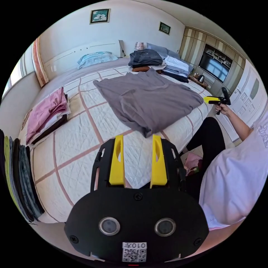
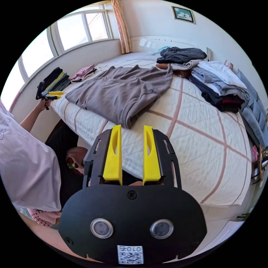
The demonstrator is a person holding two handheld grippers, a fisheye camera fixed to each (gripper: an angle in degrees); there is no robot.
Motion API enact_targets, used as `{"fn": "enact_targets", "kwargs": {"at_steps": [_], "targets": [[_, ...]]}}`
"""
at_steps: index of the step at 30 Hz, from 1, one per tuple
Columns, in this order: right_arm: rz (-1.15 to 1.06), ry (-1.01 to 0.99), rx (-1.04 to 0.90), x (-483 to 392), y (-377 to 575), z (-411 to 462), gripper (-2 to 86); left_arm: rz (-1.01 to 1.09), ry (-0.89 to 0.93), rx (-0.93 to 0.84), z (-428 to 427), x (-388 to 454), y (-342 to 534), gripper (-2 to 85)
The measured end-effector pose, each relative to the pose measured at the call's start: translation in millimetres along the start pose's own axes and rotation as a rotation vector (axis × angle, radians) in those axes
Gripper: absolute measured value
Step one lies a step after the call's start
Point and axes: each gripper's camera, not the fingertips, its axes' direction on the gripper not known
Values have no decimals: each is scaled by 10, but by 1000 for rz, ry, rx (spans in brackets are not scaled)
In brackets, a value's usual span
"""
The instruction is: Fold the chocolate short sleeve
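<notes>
My left claw (image 1: pixel 137 159) and right claw (image 2: pixel 131 152) are both open, holding nothing. The soft, floppy brown-grey cotton shirt (image 1: pixel 148 99) lies on the white quilted bed (image 1: pixel 83 134). I think grabbing its near hem corner works best.

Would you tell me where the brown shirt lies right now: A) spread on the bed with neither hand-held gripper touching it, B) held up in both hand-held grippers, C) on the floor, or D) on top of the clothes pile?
A: the shirt lies partly folded on the bed, and both hand-held grippers, left and right, are open and off it.
</notes>
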Motion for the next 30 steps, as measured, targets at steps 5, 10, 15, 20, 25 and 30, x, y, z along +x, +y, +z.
{"fn": "enact_targets", "kwargs": {"at_steps": [5,10,15,20,25,30], "targets": [[-3,-21,4,-30,19,143,108,144,9,0,121,244,-4,119],[-9,2,1,-25,67,199,101,168,45,-32,258,266,-15,77],[1,17,64,-57,148,281,75,161,23,-17,206,244,18,39],[-17,34,15,-24,33,395,43,246,22,-21,79,204,-19,11],[-45,-75,-24,154,-54,229,41,280,82,8,-299,-135,-10,4],[-6,-147,-139,311,-83,591,42,264,140,-64,-203,-341,-6,1]]}}
